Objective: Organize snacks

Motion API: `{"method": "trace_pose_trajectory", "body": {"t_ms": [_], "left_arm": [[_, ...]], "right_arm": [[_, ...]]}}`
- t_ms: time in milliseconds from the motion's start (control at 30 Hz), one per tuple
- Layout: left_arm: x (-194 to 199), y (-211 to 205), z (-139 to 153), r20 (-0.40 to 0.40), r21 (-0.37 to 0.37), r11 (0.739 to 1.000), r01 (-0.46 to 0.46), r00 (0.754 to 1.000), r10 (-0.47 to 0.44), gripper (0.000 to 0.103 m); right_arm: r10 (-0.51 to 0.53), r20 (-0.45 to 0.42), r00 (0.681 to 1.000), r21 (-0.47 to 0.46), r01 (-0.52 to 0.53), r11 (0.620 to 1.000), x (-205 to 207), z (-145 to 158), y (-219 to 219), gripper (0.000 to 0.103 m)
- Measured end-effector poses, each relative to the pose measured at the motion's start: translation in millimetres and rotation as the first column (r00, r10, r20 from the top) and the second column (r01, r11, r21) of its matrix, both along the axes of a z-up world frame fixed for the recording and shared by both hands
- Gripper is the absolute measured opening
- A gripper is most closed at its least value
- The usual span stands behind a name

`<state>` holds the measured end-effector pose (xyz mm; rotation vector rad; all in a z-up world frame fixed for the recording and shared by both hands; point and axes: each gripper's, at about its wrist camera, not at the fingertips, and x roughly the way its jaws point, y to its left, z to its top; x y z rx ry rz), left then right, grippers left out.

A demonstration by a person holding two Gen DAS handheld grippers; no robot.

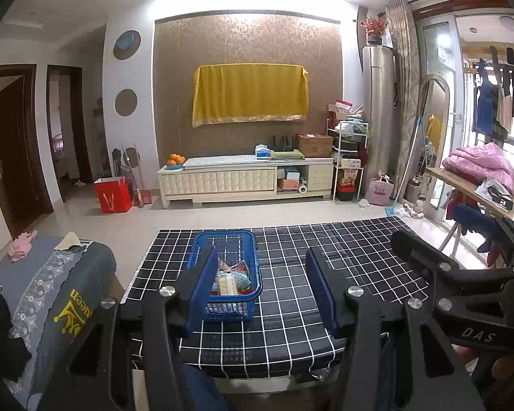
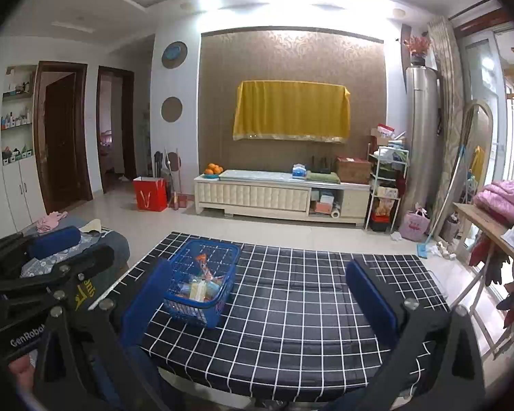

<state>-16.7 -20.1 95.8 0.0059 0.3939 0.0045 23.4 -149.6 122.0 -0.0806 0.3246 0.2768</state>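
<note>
A blue plastic basket (image 1: 222, 274) stands on the left part of a table covered with a black checked cloth (image 1: 325, 246). Several snack packets (image 1: 231, 279) lie inside it. In the left wrist view my left gripper (image 1: 262, 284) hovers over the near table edge, open, with nothing between its blue pads; its left finger overlaps the basket's near side. The right wrist view shows the same basket (image 2: 202, 281) with its snacks (image 2: 202, 286) ahead to the left. My right gripper (image 2: 257, 296) stands wide open and empty over the cloth (image 2: 308, 291).
A sofa arm with a grey patterned cover (image 1: 51, 291) sits left of the table. A white TV cabinet (image 1: 243, 178) and a red bag (image 1: 113, 193) stand at the far wall. A wooden table with a pink quilt (image 1: 476, 164) is on the right.
</note>
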Motion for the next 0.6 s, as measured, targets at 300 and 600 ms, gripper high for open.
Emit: {"method": "trace_pose_trajectory", "body": {"t_ms": [300,600], "left_arm": [[-0.1,-0.8,-0.9,-0.001,-0.002,1.000,-0.003,1.000,0.003,0.051],[0.3,-0.2,0.8,-0.012,-0.006,1.000,0.001,1.000,-0.001,0.051]], "right_arm": [[0.004,-0.002,1.000,-0.008,-0.004,1.000,-0.1,0.1,4.1,0.103],[0.003,-0.005,1.000,-0.016,-0.003,1.000,-0.6,1.5,6.3,0.103]]}}
